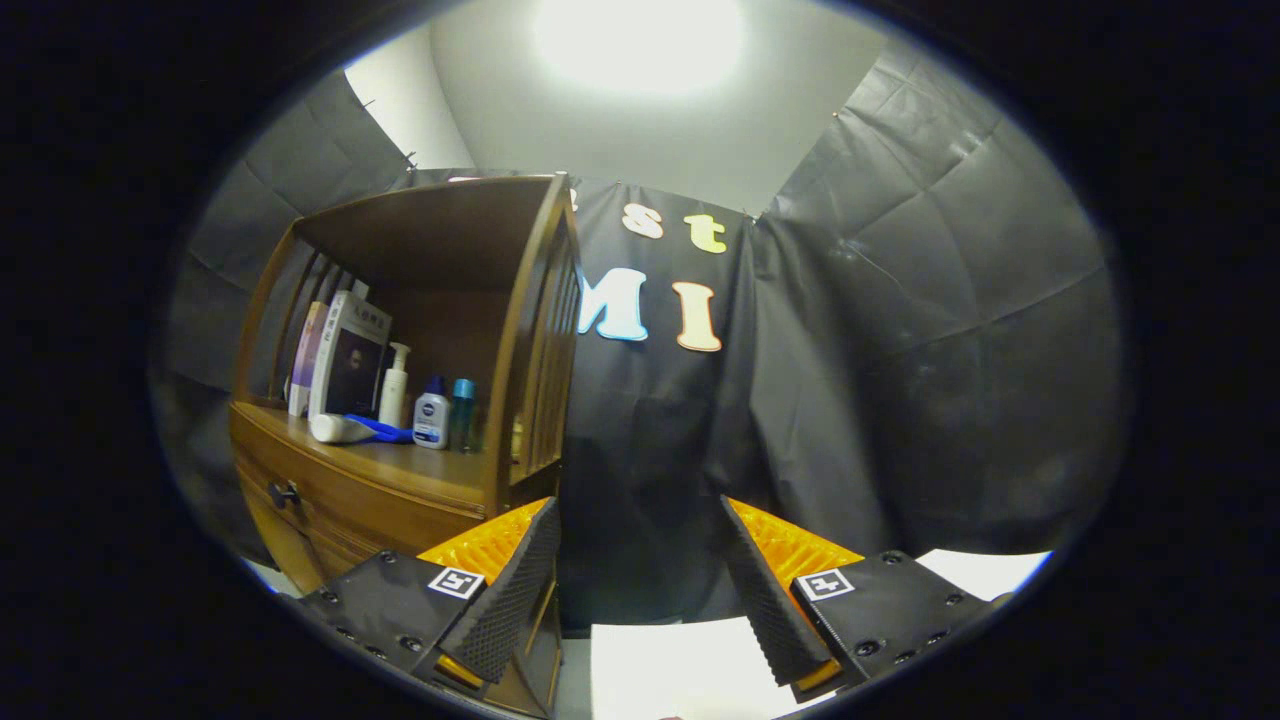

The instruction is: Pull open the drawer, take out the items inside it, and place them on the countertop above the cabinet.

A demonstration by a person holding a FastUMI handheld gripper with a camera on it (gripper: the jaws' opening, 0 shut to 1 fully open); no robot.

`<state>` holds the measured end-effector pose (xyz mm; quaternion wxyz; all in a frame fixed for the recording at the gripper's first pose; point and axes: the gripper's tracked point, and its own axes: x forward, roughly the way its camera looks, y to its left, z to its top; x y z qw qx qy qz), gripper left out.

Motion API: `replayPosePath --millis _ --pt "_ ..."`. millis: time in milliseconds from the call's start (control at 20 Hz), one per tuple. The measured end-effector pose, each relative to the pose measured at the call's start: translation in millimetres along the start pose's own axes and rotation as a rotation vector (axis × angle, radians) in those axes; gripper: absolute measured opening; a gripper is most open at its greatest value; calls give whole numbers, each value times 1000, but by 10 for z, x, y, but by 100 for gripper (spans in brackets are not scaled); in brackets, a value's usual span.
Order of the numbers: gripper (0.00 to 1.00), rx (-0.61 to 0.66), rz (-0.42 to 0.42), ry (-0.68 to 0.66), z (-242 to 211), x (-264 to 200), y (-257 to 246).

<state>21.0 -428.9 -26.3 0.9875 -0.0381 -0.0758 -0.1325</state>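
A brown wooden cabinet stands to the left of my fingers. Its drawer front is closed and carries a dark knob. On the countertop above the drawer lies a white tube with a blue cap. My gripper is open, with nothing between its orange-and-black fingers. It points at the black wall to the right of the cabinet. The left finger overlaps the cabinet's lower right corner.
On the countertop stand books, a white pump bottle, a small white-and-blue bottle and a teal-capped bottle. A slatted side panel closes the shelf's right side. A white surface lies below the fingers.
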Motion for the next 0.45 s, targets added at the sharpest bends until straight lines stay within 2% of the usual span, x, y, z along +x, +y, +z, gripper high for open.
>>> replayPosePath --millis 250,300,450 --pt "96 17 3 177 -596 -9 -27" --pt "96 1 -13 179 -638 -18 -72" --pt "97 8 47 165 -550 -101 74"
